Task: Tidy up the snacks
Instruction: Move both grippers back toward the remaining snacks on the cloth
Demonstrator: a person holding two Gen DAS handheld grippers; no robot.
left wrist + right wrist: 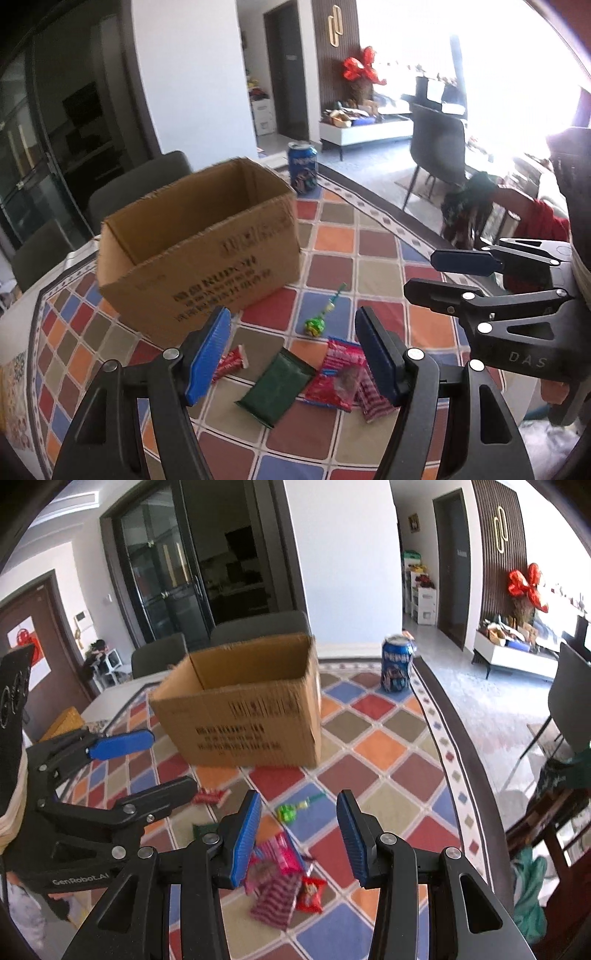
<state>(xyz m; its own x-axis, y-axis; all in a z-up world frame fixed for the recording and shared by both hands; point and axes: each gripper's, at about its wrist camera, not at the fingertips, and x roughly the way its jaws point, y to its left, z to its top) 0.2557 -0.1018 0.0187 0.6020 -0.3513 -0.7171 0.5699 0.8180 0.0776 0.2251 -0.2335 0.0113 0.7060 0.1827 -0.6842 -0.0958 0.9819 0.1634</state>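
While both claws hang above the snack pile with nothing gripped, here's the read. Left gripper (293, 354): jaws spread wide, empty, with the dark green packet (275, 386) between the pads in its own view. Right gripper (299, 836): also wide open, empty, pink and striped wrappers (275, 882) below its pads.

Snack positions, left wrist view, clock from the green packet:
- small red stick pack (231, 363) at 10 o'clock, partly hidden behind the left pad
- green lollipop (319, 317) at 1 o'clock, lying loose
- pink/red wrapper cluster (343, 380) at 3 o'clock, touching the green packet's edge
- small red bag (310, 893) shows only in the right wrist view, beside the striped wrapper

Cardboard box (199, 243) sits at 11 o'clock, top open, near the pile. Its inside floor isn't visible. Blue can (303, 166) stands beyond the box at 12 o'clock.

My judgement: nothing binned yet, step is first pick. Advice:
- left takes the green packet, it lies flat and mostly separate; close across its short side
- descend vertically so the pads straddle it, don't rake the pink cluster
- right waits or takes the top striped wrapper only; overlapped packs may lift together
- release low inside the box, since the checked tablecloth (373, 266) may slide if dragged
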